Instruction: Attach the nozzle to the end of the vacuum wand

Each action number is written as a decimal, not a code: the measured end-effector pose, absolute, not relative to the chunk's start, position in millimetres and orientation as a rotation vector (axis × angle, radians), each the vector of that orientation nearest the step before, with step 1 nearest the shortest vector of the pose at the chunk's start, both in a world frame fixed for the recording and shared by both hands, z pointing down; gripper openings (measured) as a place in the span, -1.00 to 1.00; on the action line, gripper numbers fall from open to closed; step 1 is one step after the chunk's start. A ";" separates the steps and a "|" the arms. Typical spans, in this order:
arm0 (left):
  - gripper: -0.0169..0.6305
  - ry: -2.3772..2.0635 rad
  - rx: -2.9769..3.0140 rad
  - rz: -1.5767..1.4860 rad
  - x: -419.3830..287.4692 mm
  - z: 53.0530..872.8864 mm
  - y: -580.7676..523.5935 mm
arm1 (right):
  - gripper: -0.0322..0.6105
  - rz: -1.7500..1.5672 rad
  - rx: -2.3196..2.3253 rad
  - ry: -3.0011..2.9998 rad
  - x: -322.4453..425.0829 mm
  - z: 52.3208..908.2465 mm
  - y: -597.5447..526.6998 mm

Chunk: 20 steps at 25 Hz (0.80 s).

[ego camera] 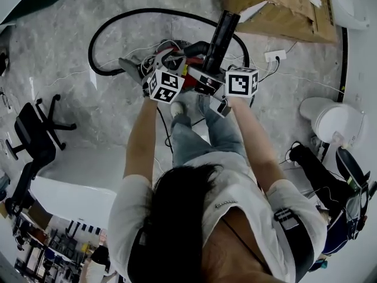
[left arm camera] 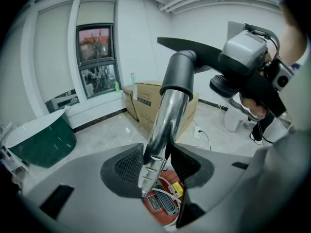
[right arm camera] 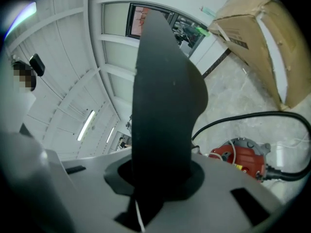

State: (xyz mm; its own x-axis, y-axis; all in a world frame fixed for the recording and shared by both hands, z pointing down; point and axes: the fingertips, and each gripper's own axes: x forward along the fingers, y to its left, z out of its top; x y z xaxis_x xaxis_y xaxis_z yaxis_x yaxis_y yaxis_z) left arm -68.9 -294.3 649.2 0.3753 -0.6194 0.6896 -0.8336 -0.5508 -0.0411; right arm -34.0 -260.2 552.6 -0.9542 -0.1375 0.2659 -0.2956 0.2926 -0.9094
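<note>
My left gripper [left arm camera: 158, 161] is shut on a chrome vacuum wand [left arm camera: 163, 125] that rises between its pads. A black collar [left arm camera: 177, 76] of the nozzle sits over the wand's upper end. The nozzle's flat black blade [left arm camera: 194, 45] runs off to the right. My right gripper [right arm camera: 160, 176] is shut on that black nozzle [right arm camera: 165, 106], which fills the middle of the right gripper view. In the head view both grippers meet in front of the person, with the nozzle [ego camera: 221, 34] pointing away over the red vacuum cleaner [ego camera: 177, 69].
A black hose [ego camera: 118, 28] loops on the marble floor from the red vacuum cleaner [right arm camera: 243, 157]. Cardboard boxes [ego camera: 283, 5] stand behind, with a power strip [ego camera: 275, 56] and cables nearby. An office chair [ego camera: 35, 140] is at the left, a white bin [ego camera: 330, 119] at the right.
</note>
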 end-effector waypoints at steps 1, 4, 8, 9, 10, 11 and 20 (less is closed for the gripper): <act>-0.40 -1.277 2.326 0.965 -71.0 649.0 -293.8 | -0.63 1.716 0.413 -2.419 -36.8 553.0 -258.9; -0.40 -1.291 2.321 0.965 -73.8 648.4 -293.5 | -0.64 1.626 0.440 -2.430 -41.1 553.5 -256.7; -0.40 -1.281 2.321 0.970 -72.8 649.3 -292.7 | -0.64 1.505 0.485 -2.433 -41.6 555.9 -254.4; -0.40 -1.280 2.321 0.970 -72.9 649.4 -292.6 | -0.64 1.469 0.498 -2.434 -41.9 556.6 -253.8; -0.40 -1.280 2.321 0.970 -73.1 649.4 -292.6 | -0.64 1.436 0.510 -2.435 -42.2 557.4 -253.5; -0.40 -1.280 2.320 0.969 -73.1 649.5 -292.6 | -0.64 1.407 0.519 -2.435 -42.1 558.3 -253.4; -0.40 -1.262 2.313 0.977 -72.1 651.0 -291.5 | -0.64 1.141 0.561 -2.427 -39.9 566.7 -252.2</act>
State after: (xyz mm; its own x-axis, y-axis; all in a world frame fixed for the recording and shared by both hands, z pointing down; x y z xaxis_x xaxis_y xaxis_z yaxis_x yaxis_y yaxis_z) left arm -72.1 -291.5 651.0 0.3726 -0.6057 0.7031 -0.8321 -0.5534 -0.0358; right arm -39.9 -252.2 566.7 -0.8399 -0.1851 0.5102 -0.5110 0.5867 -0.6282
